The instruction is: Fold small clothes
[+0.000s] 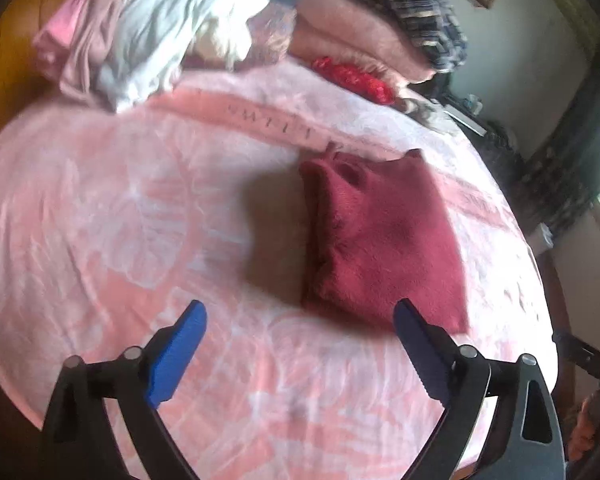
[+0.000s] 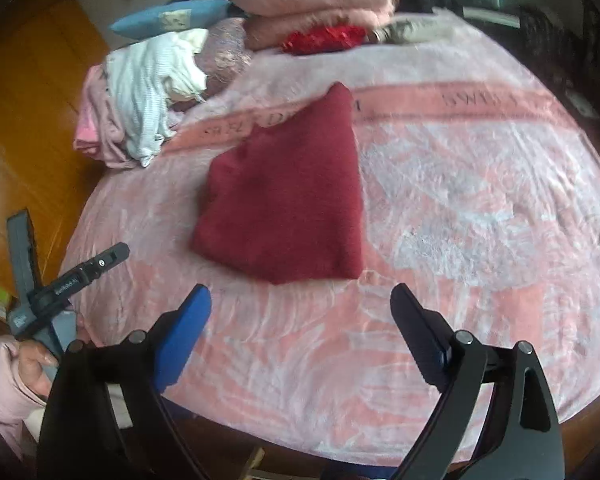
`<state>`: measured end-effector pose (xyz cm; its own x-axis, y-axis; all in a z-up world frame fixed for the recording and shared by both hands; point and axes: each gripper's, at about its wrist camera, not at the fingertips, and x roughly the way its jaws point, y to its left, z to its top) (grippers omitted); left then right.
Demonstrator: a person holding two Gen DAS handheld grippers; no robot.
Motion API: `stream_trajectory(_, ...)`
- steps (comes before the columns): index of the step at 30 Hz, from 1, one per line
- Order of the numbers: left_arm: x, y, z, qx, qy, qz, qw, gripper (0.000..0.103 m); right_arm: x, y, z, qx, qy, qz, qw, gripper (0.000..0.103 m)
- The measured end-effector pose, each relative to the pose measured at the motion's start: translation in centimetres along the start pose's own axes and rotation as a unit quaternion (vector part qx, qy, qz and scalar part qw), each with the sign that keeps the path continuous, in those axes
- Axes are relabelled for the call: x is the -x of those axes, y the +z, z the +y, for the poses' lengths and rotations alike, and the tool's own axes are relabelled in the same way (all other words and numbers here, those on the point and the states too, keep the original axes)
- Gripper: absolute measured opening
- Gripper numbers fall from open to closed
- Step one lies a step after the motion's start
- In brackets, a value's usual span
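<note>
Burgundy garment (image 2: pixel 284 200), folded, lies flat on my pink blanket (image 2: pixel 460 220), while my left gripper (image 1: pixel 300 348) and right gripper (image 2: pixel 300 336) hover just short of it, both spread wide and gripping nothing.

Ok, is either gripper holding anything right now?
No. The left gripper and right gripper are both open and empty; the folded red garment lies free on the blanket.

Pink blanket (image 2: pixel 460 200) — at its far edge, folded pink blankets (image 2: pixel 312 4), blue pillow (image 2: pixel 172 18).
</note>
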<state>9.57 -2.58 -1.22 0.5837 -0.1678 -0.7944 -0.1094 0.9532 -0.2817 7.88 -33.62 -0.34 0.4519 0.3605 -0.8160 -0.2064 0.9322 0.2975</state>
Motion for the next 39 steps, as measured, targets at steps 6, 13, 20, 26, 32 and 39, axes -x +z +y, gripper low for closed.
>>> stream_trajectory(6,2.9,-2.2,-1.1,-0.022,0.031,-0.009,0.9992,0.099,2.1,-2.6,0.5,0.012,-0.023,-0.012,1.000,0.091)
stream_trajectory(13,3.5,-4.3,-1.5,-0.042,0.060,-0.020,0.9971,0.099,2.8,-4.6,2.3,0.023,-0.028,-0.023,0.999,0.091)
stream_trajectory(20,3.7,-5.4,-1.4,-0.054,0.065,-0.023,0.9961,0.099,1.3,-5.4,2.6,0.005,-0.024,-0.011,1.000,0.091)
stream_trajectory(26,3.9,-5.6,-1.1,-0.070,0.072,-0.031,0.9945,0.099,0.2,-6.0,3.2,0.020,-0.030,-0.003,0.999,0.091)
stream_trajectory(32,3.9,-5.6,-0.8,-0.068,0.074,-0.030,0.9945,0.099,-0.1,-5.9,2.6,0.009,-0.029,0.000,1.000,0.091)
stream_trajectory(39,3.9,-5.9,-1.1,-0.081,0.069,-0.029,0.9939,0.099,0.0,-5.8,2.7,0.013,-0.022,0.000,1.000,0.091)
